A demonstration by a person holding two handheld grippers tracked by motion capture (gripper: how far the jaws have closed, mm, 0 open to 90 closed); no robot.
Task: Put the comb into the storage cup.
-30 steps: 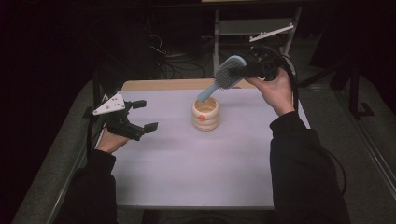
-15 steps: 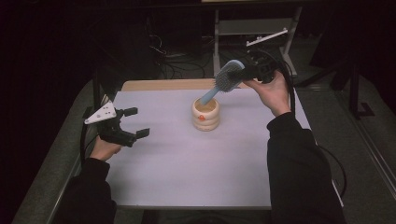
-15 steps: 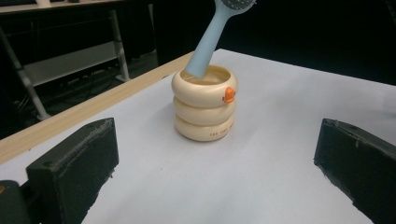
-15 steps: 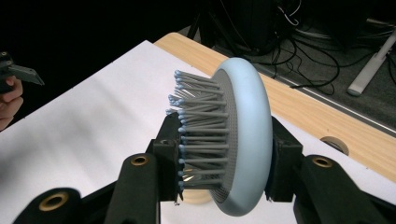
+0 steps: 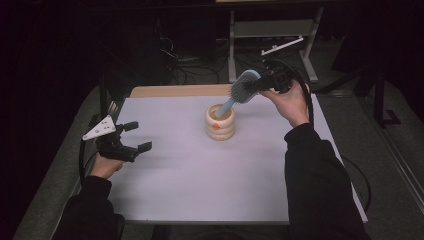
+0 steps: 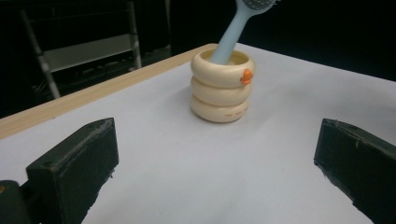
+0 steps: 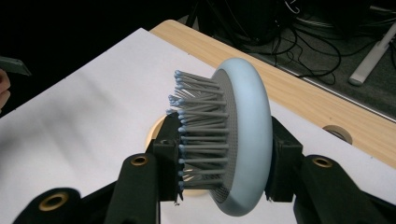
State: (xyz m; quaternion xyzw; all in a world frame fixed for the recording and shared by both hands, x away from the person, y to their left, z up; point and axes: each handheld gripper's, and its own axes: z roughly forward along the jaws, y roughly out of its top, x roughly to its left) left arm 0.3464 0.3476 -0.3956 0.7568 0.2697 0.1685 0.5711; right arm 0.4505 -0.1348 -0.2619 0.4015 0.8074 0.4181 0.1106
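A cream ribbed holder (image 5: pixel 220 122) (image 6: pixel 223 87) with a small orange mark stands on the white table top. A light blue hairbrush (image 5: pixel 242 90) (image 7: pixel 233 140) leans out of it, handle end inside the holder. My right gripper (image 5: pixel 264 85) (image 7: pixel 224 172) is shut on the brush head, one jaw against the bristles and one against its back. My left gripper (image 5: pixel 134 136) (image 6: pixel 215 182) stands open at the left of the table, low over the white surface, with nothing between its jaws and well apart from the holder.
The white table top (image 5: pixel 200 185) has a wooden strip (image 5: pixel 175 90) along its far edge. Beyond it, on the dark floor, are cables and a metal stand (image 5: pixel 270 35). A round hole (image 7: pixel 338 133) shows in the wood.
My left gripper has moved toward the near left of the table and sunk lower. The right gripper and the brush have hardly moved.
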